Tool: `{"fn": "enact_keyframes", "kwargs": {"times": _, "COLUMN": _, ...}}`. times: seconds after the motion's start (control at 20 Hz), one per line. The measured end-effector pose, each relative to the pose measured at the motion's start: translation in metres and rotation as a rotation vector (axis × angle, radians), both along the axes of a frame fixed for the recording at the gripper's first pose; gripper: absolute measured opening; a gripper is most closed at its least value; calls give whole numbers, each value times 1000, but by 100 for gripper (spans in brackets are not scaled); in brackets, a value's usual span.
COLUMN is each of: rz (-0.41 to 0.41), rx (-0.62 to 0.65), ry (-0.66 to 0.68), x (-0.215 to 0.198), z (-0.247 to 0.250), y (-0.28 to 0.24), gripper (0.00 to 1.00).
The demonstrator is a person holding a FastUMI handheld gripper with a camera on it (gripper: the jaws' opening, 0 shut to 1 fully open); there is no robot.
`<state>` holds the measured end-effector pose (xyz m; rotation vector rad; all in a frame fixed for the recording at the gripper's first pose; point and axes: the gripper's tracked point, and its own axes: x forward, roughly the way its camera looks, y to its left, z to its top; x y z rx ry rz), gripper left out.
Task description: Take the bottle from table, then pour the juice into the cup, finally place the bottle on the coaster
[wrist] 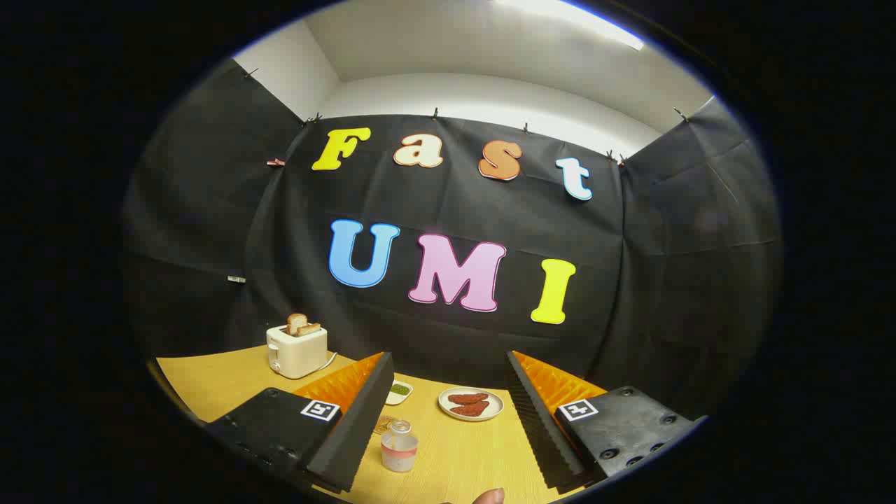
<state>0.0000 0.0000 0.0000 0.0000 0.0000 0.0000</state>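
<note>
Gripper (448, 413) fingers stood wide apart, empty. Bottle (399, 446) upright on counter (455, 455), between fingers, nearer left one. Advise: descend centred, grip body below cap.

Bright overhead light, fisheye-warped edges

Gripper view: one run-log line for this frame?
gripper: open | small clear plastic bottle: upright on wooden table, between fingers, ungrasped | phase: approach
</note>
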Motion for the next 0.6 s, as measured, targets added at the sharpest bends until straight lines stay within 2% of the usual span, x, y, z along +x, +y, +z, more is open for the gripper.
{"fn": "enact_keyframes", "kwargs": {"times": 0.6, "rz": 0, "rx": 5, "ry": 4, "x": 2, "z": -7, "y": 9, "gripper": 97}}
